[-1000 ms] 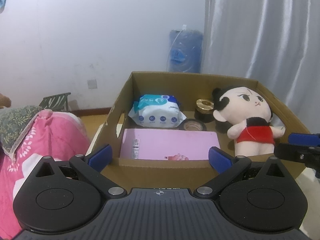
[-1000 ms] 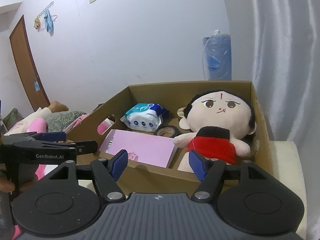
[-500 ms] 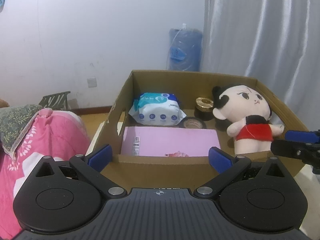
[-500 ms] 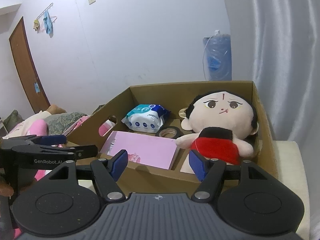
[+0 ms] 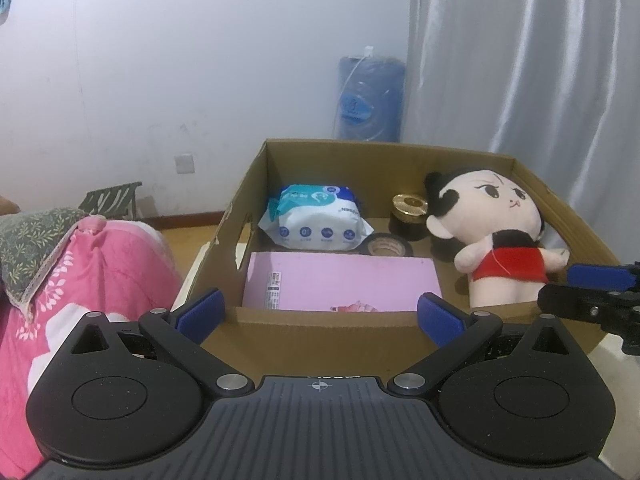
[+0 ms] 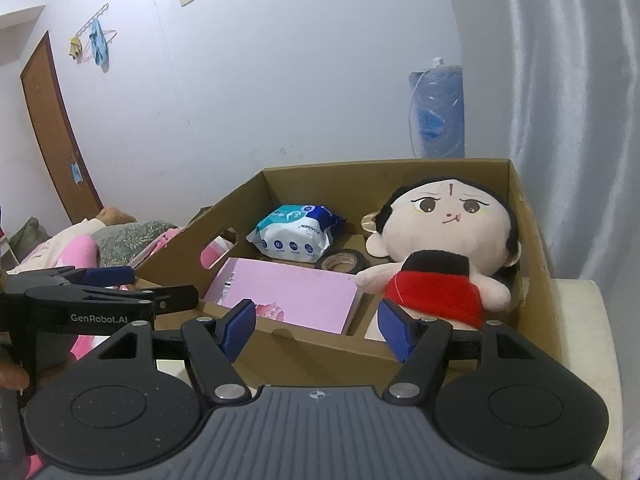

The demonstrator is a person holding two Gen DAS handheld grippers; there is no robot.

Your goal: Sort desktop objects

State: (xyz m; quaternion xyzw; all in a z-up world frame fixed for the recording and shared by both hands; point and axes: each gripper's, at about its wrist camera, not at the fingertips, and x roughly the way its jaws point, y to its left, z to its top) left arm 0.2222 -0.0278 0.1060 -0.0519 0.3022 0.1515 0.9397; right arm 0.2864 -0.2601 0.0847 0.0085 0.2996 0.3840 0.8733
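Note:
An open cardboard box (image 5: 560, 208) (image 6: 532, 240) holds a plush doll (image 5: 496, 236) (image 6: 444, 248) in a red dress at its right side. A pink flat box (image 5: 340, 280) (image 6: 288, 292) lies in the front left, with a blue-and-white wipes pack (image 5: 316, 220) (image 6: 294, 230), a roll of tape (image 5: 386, 245) (image 6: 340, 261) and a gold-lidded jar (image 5: 410, 216) behind it. My left gripper (image 5: 320, 312) hangs open before the box's near wall, holding nothing. My right gripper (image 6: 316, 326) is open too, just short of the box, empty.
Pink bedding (image 5: 80, 280) with a green patterned cloth (image 5: 32, 248) lies left of the box. A blue water bottle (image 5: 370, 100) stands by the wall behind, a grey curtain (image 5: 540, 80) to the right. The box rests on a pale surface (image 6: 580, 312).
In both views the scene has slid slightly, the doll showing a little lower and more to the right. Neither gripper has opened or shut.

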